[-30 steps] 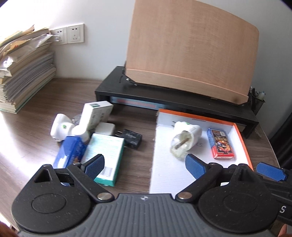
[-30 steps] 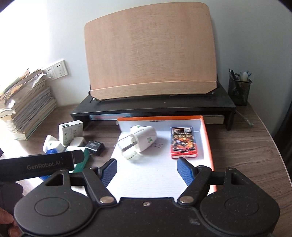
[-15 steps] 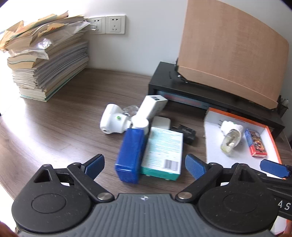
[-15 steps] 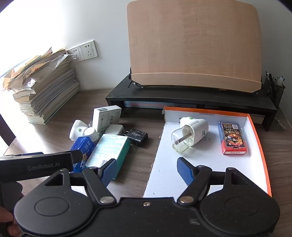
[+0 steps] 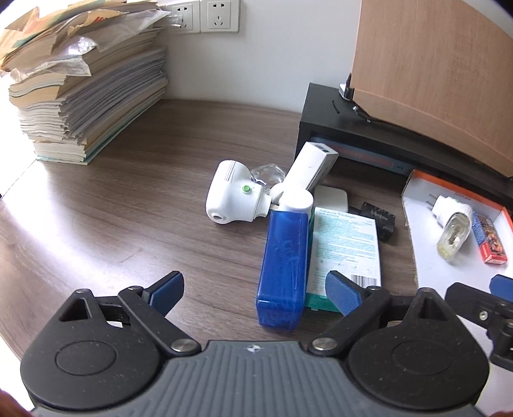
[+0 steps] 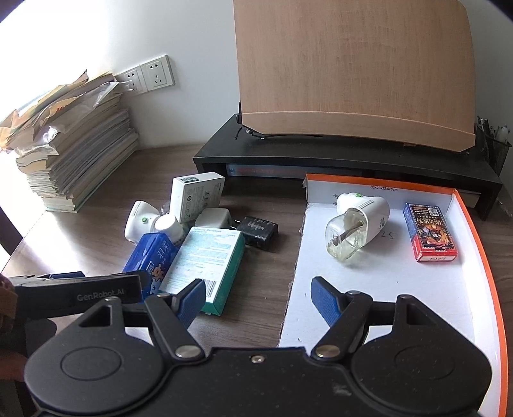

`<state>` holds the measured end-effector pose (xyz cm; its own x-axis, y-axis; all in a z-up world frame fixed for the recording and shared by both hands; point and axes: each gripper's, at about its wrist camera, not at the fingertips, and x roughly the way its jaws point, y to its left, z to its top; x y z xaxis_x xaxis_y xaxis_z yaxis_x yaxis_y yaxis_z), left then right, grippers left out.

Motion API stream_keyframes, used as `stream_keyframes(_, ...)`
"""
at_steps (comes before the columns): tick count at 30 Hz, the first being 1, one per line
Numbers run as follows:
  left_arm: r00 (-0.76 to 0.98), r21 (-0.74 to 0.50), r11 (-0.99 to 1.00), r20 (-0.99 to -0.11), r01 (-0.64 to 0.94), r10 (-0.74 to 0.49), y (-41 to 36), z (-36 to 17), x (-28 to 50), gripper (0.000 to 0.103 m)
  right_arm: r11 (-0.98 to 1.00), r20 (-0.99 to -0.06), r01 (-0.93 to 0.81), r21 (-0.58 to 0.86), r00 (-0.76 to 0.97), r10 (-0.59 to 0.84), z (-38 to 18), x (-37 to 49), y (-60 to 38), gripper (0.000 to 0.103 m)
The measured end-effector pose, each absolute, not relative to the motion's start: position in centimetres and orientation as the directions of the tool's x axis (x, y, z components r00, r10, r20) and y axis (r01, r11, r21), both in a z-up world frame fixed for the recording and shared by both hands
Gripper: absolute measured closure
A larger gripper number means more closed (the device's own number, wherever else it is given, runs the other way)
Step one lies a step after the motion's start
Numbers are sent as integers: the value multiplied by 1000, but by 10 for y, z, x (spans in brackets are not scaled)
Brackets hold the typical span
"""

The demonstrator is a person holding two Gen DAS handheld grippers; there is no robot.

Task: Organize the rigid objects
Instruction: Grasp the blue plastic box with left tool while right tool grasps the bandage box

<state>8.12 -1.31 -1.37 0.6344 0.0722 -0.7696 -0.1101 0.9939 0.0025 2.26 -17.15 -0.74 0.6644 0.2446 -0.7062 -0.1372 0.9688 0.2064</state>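
Note:
A heap of small things lies on the wooden desk: a blue carton [image 5: 283, 263] with a white cap, a teal and white box [image 5: 344, 247], a white plug-in device [image 5: 232, 197], a white box [image 5: 312, 166], a white charger [image 5: 330, 199] and a black adapter [image 5: 378, 219]. An orange-rimmed white tray [image 6: 481, 256] at the right holds a plug-in vaporizer [image 6: 356, 227] and a red card pack [image 6: 429, 235]. My left gripper [image 5: 255, 290] is open, just short of the blue carton. Over the tray's near left edge, my right gripper [image 6: 258, 298] is open and empty.
A tall stack of papers and books [image 5: 83, 83] fills the far left corner under wall sockets [image 5: 205, 16]. A black monitor riser [image 6: 320, 157] carries a tilted wooden board [image 6: 352, 70] along the back. A mesh pen holder [image 6: 493, 144] stands at the far right.
Both grippers swung left, away from the tray and toward the heap. The left one drew closer to the blue carton. Both stayed open.

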Motion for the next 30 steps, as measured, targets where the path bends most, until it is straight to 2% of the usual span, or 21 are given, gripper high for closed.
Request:
stream_keyframes(4,631,11,995,-773,-99,71,-11,-23,94,12,971,-717,-122,204,657,233,-12,28,-169,17)
stream_keyframes(8,625,-13,996,-780,-84,42,-6,-31,106,24,973,-726,-107,205,650,224,-17,33,-164,17)
stream_keyframes(10,623,-31,997,-782,-69,19,-5,-34,110,36,973,-730,-103,205,646,222,-19,37,-160,17)
stream_keyframes(12,618,-47,998,-786,-41,-12,-5,-38,112,57,973,-734,-102,207,641,223,-21,41,-153,17)
stream_keyframes(14,619,-50,999,-785,-12,-32,-5,-39,112,69,973,-735,-107,206,639,226,-22,46,-145,17)
stream_keyframes(18,623,-76,997,-780,14,-68,2,-38,109,69,970,-744,-97,221,626,232,-27,58,-130,17)
stream_keyframes(26,646,-55,998,-762,0,-42,34,-25,99,69,969,-783,-36,246,582,221,-44,87,-95,11)
stream_keyframes(30,654,-56,998,-756,-15,-33,48,-19,96,69,979,-809,-29,204,558,185,-56,101,-74,8)
